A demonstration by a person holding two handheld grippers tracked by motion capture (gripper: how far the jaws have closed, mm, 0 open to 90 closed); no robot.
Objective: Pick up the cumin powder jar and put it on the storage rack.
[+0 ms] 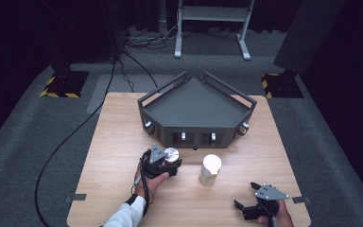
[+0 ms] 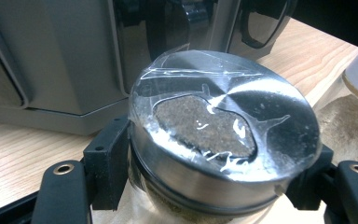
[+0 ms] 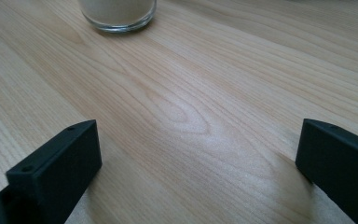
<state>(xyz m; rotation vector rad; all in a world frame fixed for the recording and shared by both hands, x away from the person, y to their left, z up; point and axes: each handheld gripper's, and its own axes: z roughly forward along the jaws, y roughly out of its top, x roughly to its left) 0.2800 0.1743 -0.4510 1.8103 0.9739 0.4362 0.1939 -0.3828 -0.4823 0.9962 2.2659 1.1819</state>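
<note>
In the high view, the left gripper is holding a metal-lidded spice jar at centre frame, just below the dark angular rack. A white-lidded jar is standing upright just right of it, and the right gripper is resting at the lower right of the tabletop.

In the left gripper view, the jaws are clamping the spice jar below its lid, the rack looming directly behind.

In the right gripper view, the jaws are spread wide and empty; the white-lidded jar's glass base is sitting ahead at upper left, probably the nearer hand's next target.
</note>
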